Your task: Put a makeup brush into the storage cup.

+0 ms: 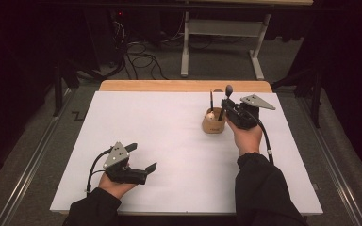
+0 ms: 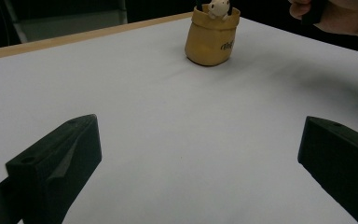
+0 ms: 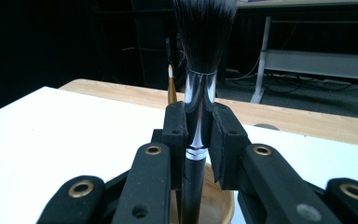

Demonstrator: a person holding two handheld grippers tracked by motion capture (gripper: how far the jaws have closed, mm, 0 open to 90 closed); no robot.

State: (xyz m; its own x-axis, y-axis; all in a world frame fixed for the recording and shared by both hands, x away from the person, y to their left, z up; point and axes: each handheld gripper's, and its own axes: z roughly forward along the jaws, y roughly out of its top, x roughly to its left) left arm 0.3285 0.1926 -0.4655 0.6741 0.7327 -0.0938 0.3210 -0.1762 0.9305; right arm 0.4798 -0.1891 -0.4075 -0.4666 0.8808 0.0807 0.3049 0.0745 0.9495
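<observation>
— Right claw (image 3: 198, 135) is clamped on the makeup brush (image 3: 196, 88), upright, handle down inside the little tan pot (image 1: 214, 123) on the counter (image 1: 169, 141).
— So it's nearly done?
— Looks so; letting go remains. A thin brush (image 1: 211, 100) stands there already. Left claw (image 1: 141, 157) rests wide open, empty, well apart.

Wooden table (image 1: 184, 85), upper centre of high view, nearly all covered by white sheet (image 1: 169, 141) reaching to lower frame edge. Directly on sheet: tan pot (image 1: 214, 122), right of centre nr the far edge. Grey carpeted floor (image 1: 37, 141) beneath, left & right.
</observation>
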